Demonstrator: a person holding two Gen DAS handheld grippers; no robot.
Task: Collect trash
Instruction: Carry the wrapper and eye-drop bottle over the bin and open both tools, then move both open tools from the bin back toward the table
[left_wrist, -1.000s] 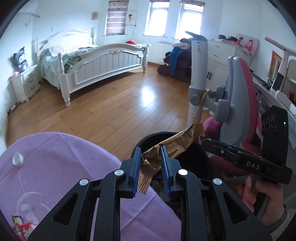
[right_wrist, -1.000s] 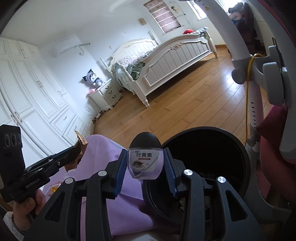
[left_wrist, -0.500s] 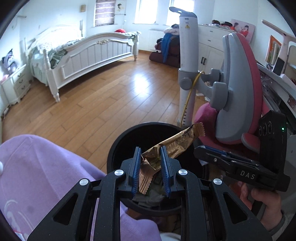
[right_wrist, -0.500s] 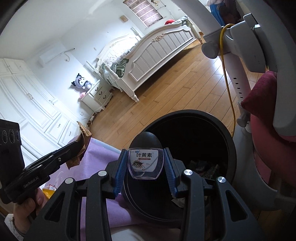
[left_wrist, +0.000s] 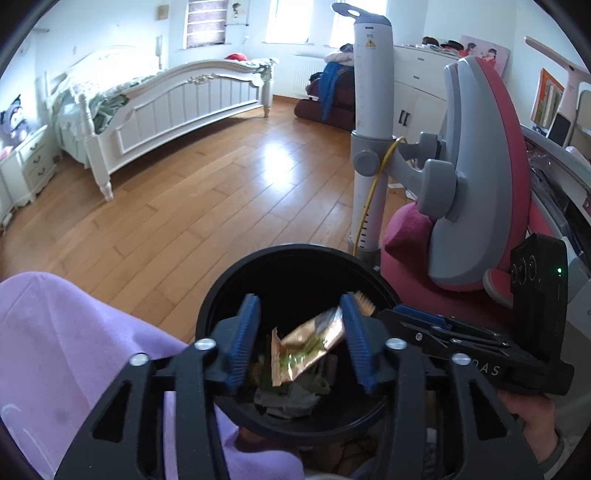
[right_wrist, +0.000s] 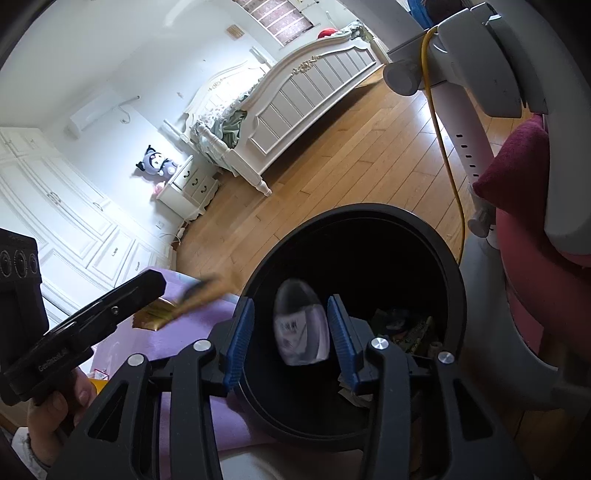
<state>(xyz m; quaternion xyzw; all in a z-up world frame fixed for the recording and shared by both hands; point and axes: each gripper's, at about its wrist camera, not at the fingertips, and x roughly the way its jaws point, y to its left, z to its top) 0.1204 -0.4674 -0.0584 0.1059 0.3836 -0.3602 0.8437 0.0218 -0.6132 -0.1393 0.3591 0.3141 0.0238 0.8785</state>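
Observation:
A black round bin (left_wrist: 221, 306) stands below both grippers with crumpled trash at its bottom. My left gripper (left_wrist: 300, 297) hangs over the bin mouth with its jaws opening. A gold snack wrapper (left_wrist: 306, 347) lies loose between its blue pads, tilted and dropping. In the right wrist view my right gripper (right_wrist: 291, 300) is also over the bin (right_wrist: 369, 218), jaws opening. A small clear bottle (right_wrist: 301, 328), blurred, falls between its pads with gaps on both sides. The wrapper (right_wrist: 173, 306) shows there as a blurred streak at the left.
A purple cloth (left_wrist: 74, 350) covers the surface left of the bin. A pink and grey chair (left_wrist: 480, 166) with a grey post (left_wrist: 369, 110) and yellow cable stands close on the right. Beyond is wood floor (left_wrist: 184, 221) and a white bed (left_wrist: 166, 99).
Both grippers came over the bin and sank a little. Their jaws have spread: the left let go of the wrapper and the right let go of the bottle, both now dropping.

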